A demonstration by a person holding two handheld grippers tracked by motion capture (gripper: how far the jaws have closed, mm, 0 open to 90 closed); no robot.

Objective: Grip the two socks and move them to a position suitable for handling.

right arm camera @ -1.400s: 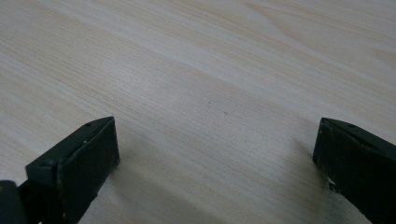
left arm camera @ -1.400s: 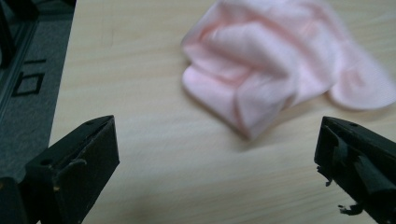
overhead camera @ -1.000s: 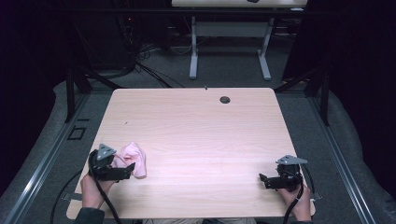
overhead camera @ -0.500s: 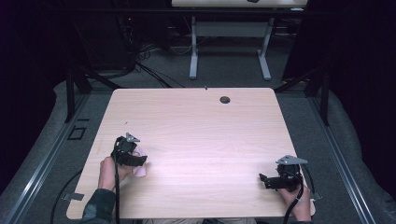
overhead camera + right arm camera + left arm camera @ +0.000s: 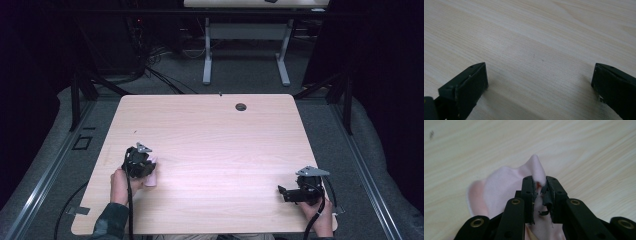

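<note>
Pink cloth (image 5: 504,185) pinched, no writing

Soft matt pink cloth (image 5: 504,187) on a smooth, pale wood-grain table (image 5: 225,145).

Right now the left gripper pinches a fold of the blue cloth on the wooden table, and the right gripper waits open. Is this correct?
Not quite: the cloth is pink, not blue, as the left gripper view shows. The left gripper does pinch a fold of it on the wooden table, and the right gripper waits open.
</note>
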